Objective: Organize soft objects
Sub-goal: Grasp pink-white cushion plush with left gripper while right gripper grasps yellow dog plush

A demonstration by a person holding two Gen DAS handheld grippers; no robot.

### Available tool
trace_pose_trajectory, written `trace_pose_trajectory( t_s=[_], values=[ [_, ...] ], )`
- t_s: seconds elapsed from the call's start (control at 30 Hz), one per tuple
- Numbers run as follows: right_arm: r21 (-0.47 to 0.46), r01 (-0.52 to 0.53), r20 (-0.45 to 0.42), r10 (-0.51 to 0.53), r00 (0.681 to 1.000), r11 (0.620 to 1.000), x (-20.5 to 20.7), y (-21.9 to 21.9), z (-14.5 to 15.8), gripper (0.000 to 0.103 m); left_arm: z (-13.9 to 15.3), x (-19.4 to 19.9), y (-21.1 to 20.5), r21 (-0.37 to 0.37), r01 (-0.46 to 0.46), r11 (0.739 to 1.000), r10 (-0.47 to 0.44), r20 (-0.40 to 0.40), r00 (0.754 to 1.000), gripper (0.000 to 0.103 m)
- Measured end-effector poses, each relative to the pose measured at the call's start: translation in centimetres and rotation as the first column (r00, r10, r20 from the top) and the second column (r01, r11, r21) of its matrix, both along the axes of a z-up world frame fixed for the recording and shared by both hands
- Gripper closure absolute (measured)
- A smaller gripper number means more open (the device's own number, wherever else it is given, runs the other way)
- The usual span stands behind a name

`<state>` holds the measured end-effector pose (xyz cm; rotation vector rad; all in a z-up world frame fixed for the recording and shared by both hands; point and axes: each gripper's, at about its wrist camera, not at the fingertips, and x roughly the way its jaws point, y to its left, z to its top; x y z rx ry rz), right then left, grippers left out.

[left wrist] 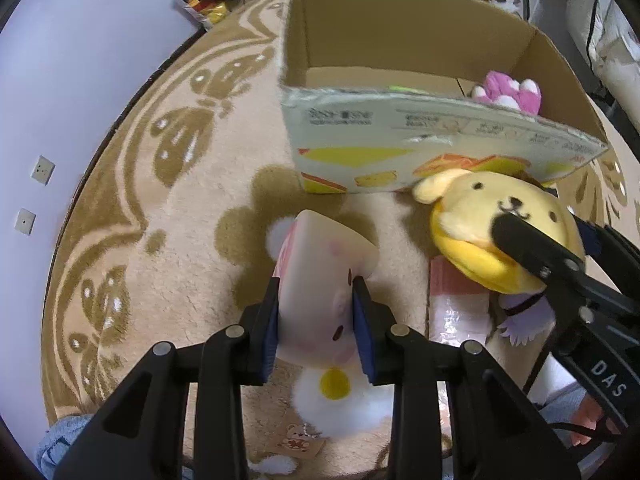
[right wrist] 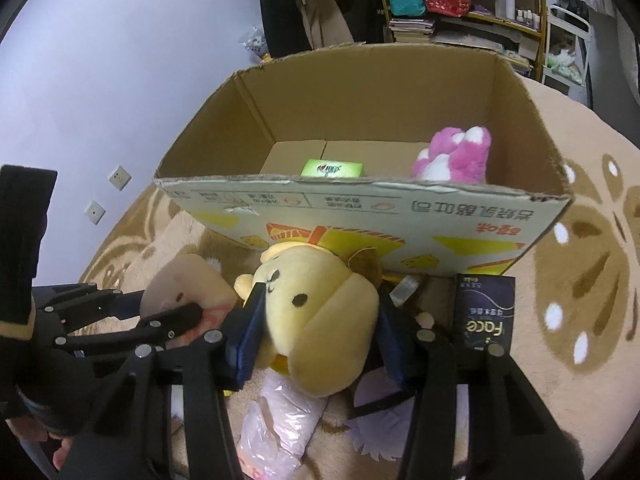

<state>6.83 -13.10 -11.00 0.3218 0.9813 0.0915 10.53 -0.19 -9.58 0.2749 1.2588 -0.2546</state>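
A white-and-pink plush toy (left wrist: 316,264) with a yellow pom-pom hangs just over the rug, and my left gripper (left wrist: 316,286) is shut on its middle. To its right a yellow dog plush (left wrist: 496,224) lies against the front of a cardboard box (left wrist: 400,132). In the right wrist view my right gripper (right wrist: 320,300) is shut on that yellow dog plush (right wrist: 320,304), with its blue pads pressed into both sides. Inside the cardboard box (right wrist: 360,208) sit a pink-and-white plush (right wrist: 456,156) and a green packet (right wrist: 332,169).
A beige patterned rug (left wrist: 168,208) covers the floor. A black "Face" carton (right wrist: 484,312) stands by the box's front right. A clear plastic-wrapped pink packet (right wrist: 276,420) lies under the dog plush. Shelves (right wrist: 480,8) and a wall stand behind.
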Motion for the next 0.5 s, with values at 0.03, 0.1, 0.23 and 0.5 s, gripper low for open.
trace_pose_trajectory(
  t_s=[0.03,0.1,0.23,0.5],
  values=[
    [0.004,0.006,0.003,-0.006,1.000,1.000,-0.2,-0.2,0.2,0.049,0.1,0.2,0.3,-0.002,-0.003,1.000,0.003,0.006,1.000,0.072],
    [0.003,0.013,0.010,-0.013,1.000,1.000,-0.5,-0.4,0.5,0.049,1.0,-0.2,0.1,-0.012,-0.013,1.000,0.013,0.030,0.999,0.072],
    [-0.011,0.029,0.023,-0.029,0.999,1.000,-1.3,-0.7,1.3,0.049,1.9,-0.4,0.7,-0.028,-0.024,0.999,0.026,0.084,0.996,0.072],
    [-0.043,0.050,0.049,-0.048,0.998,0.998,-3.2,-1.1,3.0,0.049,5.3,-1.7,1.3,-0.071,-0.035,0.997,0.051,0.225,0.973,0.072]
  ],
)
